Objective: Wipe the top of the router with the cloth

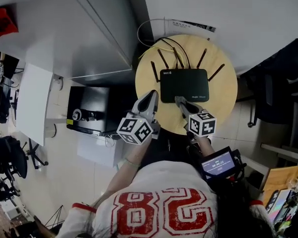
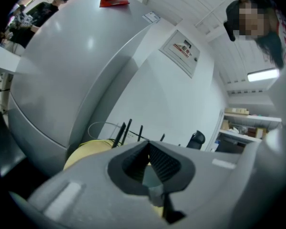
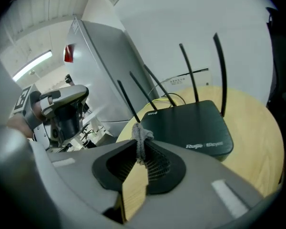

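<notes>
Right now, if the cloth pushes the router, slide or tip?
Router probably slides, not tips: low flat body on the smooth wooden table. Likely light; only its cables would hold it. Thin antennas could flex if the cloth in the right hand-held gripper bumps them.

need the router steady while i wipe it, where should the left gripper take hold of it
Probably the router's near-left corner, with the left gripper coming in from the person's side. Its antennas fan out along the back and both sides, while the low flat body's front edge has none.
</notes>
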Available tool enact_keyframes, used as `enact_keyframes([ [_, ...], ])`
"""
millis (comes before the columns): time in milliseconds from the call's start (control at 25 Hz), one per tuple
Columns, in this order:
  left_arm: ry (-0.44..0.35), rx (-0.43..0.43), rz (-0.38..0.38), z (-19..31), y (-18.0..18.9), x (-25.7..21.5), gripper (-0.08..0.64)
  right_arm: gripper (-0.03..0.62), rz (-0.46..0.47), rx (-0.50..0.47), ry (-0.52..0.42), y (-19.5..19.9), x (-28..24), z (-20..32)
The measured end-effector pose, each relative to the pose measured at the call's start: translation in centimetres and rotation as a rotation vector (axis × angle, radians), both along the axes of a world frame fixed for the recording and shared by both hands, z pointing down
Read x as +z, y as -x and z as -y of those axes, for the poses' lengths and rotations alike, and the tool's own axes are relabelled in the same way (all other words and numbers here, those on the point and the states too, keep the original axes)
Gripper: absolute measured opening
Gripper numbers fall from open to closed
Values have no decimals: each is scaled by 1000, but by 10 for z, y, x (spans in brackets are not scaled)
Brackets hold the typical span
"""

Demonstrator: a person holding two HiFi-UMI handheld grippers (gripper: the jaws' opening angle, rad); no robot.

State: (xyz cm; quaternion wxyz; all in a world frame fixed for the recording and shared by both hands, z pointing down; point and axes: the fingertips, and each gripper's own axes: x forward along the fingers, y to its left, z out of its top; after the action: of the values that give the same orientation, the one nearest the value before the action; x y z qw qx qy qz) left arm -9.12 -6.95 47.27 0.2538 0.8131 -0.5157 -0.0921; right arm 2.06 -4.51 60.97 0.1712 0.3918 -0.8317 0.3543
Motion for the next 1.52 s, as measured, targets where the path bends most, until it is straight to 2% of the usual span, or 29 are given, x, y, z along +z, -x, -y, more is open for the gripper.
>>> enact_keyframes([
  [280,-3,41,12,-19,-42,2,-5,41,45,46,-45,-35,-13,-17],
  [520,-11,91,30,-47,-61,1,-5,41,74,97,-75,-46,-21,-35],
  [800,-28,142,29,-76,-45,-1,-5,41,76,169,-104,-32,-30,-62],
  [1000,-51,200,-1,-121,-27,-13,-5,41,82,247,-150,-8,-48,-96],
  [1160,-33,241,15,-153,-2,-3,-5,41,84,301,-161,13,-53,-126],
  [1280,-9,232,-5,-169,11,2,-5,41,64,321,-155,17,-55,-144],
  [1520,-44,227,-44,-178,11,-10,-5,41,50,319,-193,15,-71,-151],
])
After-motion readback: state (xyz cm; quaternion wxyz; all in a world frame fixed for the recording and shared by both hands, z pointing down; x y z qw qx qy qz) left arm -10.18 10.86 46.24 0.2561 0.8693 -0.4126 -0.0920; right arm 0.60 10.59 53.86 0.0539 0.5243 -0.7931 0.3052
